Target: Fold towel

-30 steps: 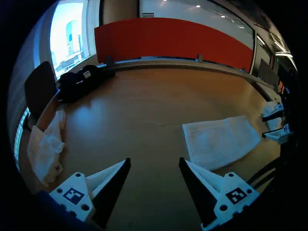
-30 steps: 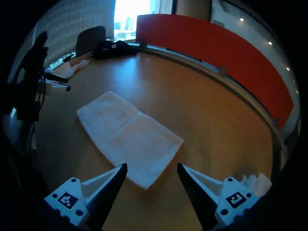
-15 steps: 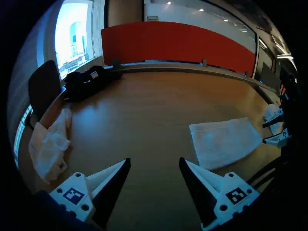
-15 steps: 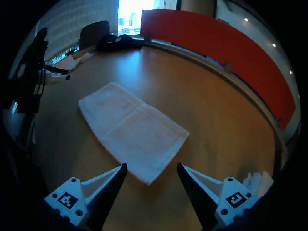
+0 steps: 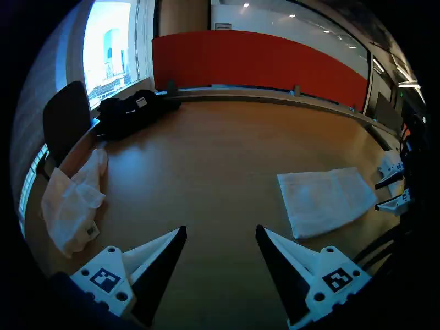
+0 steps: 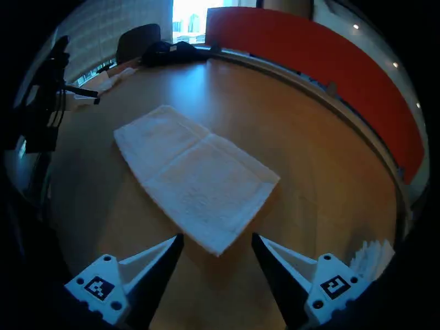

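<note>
While the towel lies flat mid-frame, lower your right gripper, fingers spread wide and empty, onto its nearest corner. Swing the left gripper, equally wide and empty, toward its edge at frame right.

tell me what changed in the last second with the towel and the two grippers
The right hand-held gripper moved in closer over the towel, which now looks larger in its view. The left hand-held gripper swung slightly to its left, so the towel slid rightward in its view. Nothing was taken hold of or let go. Unchanged: the towel lies flat on the table, and both are open.
</note>
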A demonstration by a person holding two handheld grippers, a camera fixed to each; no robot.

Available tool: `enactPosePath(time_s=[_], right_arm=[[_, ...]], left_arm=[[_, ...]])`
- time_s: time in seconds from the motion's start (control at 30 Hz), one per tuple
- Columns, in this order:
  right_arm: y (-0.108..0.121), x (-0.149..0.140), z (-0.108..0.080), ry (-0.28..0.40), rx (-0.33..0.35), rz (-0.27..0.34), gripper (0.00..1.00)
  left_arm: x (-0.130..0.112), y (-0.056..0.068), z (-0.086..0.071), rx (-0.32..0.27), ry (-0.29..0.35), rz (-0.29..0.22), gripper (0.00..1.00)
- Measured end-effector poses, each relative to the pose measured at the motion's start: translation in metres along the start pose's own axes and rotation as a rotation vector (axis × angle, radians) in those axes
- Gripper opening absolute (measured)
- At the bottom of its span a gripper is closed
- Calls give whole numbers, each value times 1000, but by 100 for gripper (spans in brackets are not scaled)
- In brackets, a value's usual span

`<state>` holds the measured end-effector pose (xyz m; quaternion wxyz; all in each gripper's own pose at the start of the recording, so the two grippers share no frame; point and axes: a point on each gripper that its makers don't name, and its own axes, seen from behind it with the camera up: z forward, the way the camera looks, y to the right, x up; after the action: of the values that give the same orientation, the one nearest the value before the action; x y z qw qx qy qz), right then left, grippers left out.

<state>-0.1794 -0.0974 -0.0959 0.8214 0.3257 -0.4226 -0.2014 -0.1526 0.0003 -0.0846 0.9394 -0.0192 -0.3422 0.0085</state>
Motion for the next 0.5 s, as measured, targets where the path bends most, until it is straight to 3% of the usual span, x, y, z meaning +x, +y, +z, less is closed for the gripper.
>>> enactPosePath(time_s=[0.5], right_arm=[[-5,-18,0,-46,47,4,50]], left_arm=[[-3,-7,-3,4,-2,4,93]])
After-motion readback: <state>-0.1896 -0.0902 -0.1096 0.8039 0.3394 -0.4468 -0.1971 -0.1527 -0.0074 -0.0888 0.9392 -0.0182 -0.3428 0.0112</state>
